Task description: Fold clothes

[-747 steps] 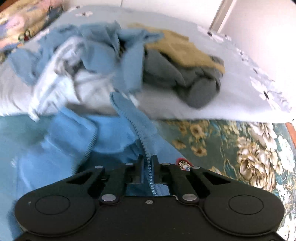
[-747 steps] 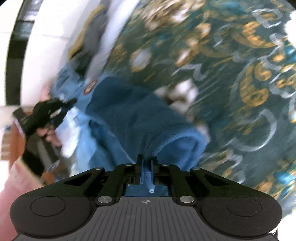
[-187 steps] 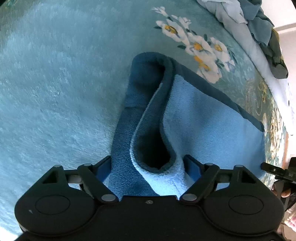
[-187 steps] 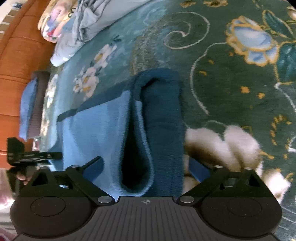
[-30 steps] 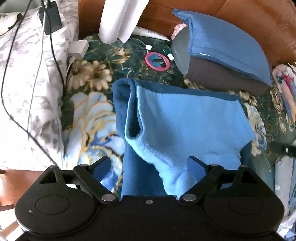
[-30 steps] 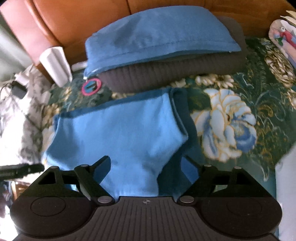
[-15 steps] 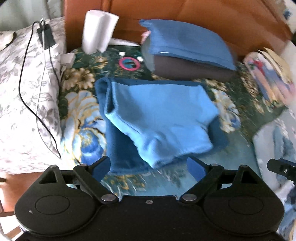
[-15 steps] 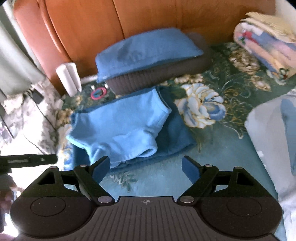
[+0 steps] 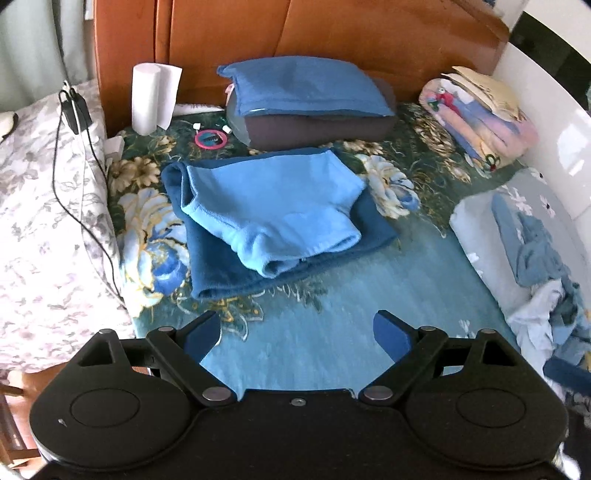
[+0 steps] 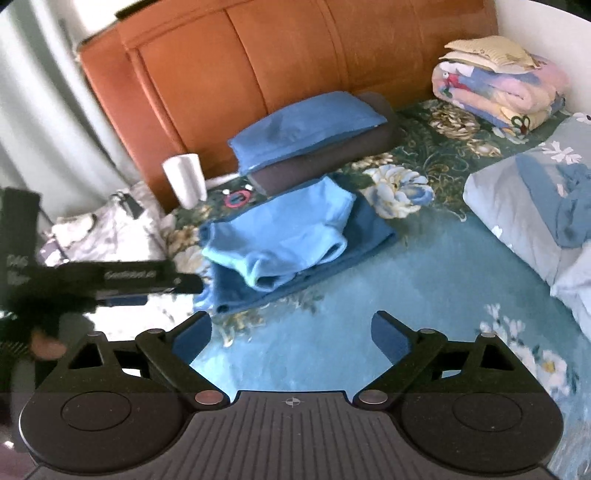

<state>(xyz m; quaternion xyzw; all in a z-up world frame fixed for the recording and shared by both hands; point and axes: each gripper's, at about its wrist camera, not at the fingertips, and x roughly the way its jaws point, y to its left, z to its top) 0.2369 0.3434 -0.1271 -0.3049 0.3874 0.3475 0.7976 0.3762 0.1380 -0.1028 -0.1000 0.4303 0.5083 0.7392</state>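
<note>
A folded blue fleece garment [image 9: 273, 214], light blue on top of dark blue, lies on the floral bedspread near the headboard; it also shows in the right wrist view [image 10: 291, 236]. My left gripper [image 9: 297, 332] is open and empty, well back from it. My right gripper [image 10: 291, 330] is open and empty, also back from the garment. A pile of unfolded blue and white clothes [image 9: 546, 266] lies on a pale sheet at the right; part of it shows in the right wrist view [image 10: 569, 210].
A blue and grey pillow [image 9: 310, 99] rests against the orange headboard [image 9: 295, 33]. A white paper roll [image 9: 151, 96], a pink ring [image 9: 210, 139], a folded quilt [image 9: 480, 114] and a cabled floral pillow [image 9: 44, 192] surround the garment. The left gripper's body [image 10: 110, 280] crosses the right view.
Both grippers have pulled back from the folded garment, which now lies alone and farther away. Both stay open and empty.
</note>
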